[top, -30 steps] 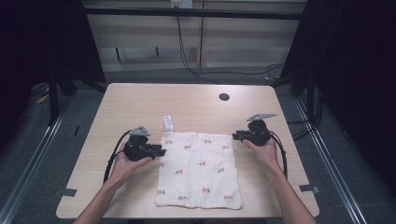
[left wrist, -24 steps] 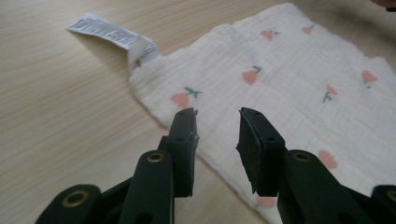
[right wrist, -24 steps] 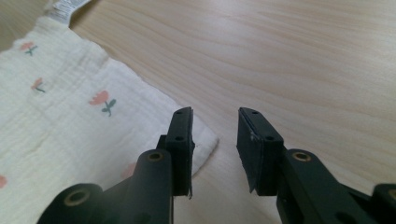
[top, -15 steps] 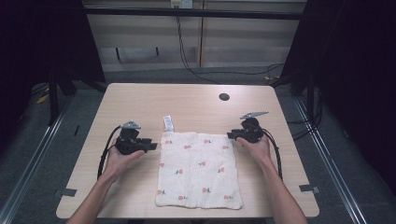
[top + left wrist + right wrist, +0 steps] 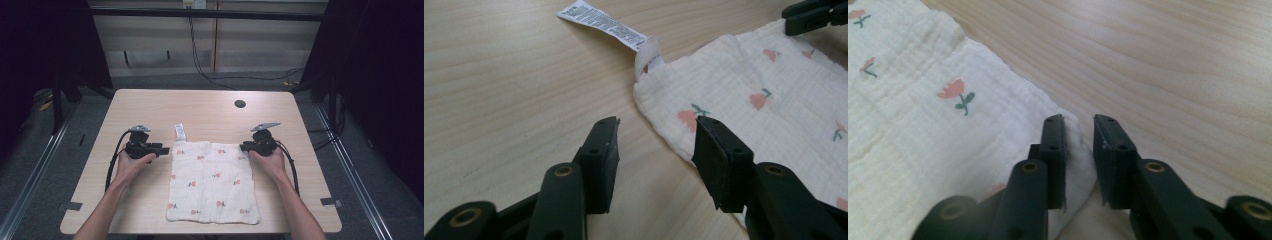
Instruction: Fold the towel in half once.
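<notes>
The surface (image 5: 150,105) carries a flowered cloth (image 5: 212,182) spread flat, its near edge close to the person's side. At its far left corner a label (image 5: 180,133) sticks out onto the wood. The left tongs (image 5: 162,148) sit just beside that corner, jaws spread and just been opening, one over bare wood, one over the cloth's edge, nothing pinched. The right tongs (image 5: 243,147) sit at the far right corner, jaws just been closing, the corner bunched between them with a narrow gap left.
</notes>
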The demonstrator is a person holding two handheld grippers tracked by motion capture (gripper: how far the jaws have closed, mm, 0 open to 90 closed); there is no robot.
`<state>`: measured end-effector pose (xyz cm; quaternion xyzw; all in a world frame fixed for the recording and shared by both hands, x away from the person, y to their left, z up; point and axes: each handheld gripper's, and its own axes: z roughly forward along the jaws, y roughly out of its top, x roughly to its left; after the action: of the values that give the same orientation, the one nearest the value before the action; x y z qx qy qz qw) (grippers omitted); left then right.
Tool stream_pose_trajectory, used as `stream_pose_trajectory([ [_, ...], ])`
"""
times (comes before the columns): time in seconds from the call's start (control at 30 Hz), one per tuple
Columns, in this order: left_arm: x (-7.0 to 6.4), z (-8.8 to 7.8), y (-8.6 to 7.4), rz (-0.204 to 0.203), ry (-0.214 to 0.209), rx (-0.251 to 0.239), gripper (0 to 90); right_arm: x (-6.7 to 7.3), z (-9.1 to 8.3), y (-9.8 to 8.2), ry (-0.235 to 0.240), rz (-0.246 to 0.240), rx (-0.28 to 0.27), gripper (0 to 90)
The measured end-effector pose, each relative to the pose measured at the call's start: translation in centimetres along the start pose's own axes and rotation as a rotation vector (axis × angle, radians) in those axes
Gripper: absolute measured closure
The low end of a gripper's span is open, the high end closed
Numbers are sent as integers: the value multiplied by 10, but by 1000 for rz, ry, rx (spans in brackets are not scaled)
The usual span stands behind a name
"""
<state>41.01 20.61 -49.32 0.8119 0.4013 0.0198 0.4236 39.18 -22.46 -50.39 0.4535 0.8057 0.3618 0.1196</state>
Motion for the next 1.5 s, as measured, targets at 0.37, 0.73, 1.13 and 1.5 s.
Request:
stream_pose_trajectory([
  [0.37,1,19,8,5,36,11,517,-5,-7,6,83,52,-59,862],
  [0.73,1,40,19,24,36,19,574,-4,-10,5,76,45,-53,815],
  [1.13,-10,45,20,101,33,51,765,-9,-9,0,99,74,-61,837],
  [1.5,-9,42,25,41,1,13,865,-13,-12,1,133,116,-72,851],
])
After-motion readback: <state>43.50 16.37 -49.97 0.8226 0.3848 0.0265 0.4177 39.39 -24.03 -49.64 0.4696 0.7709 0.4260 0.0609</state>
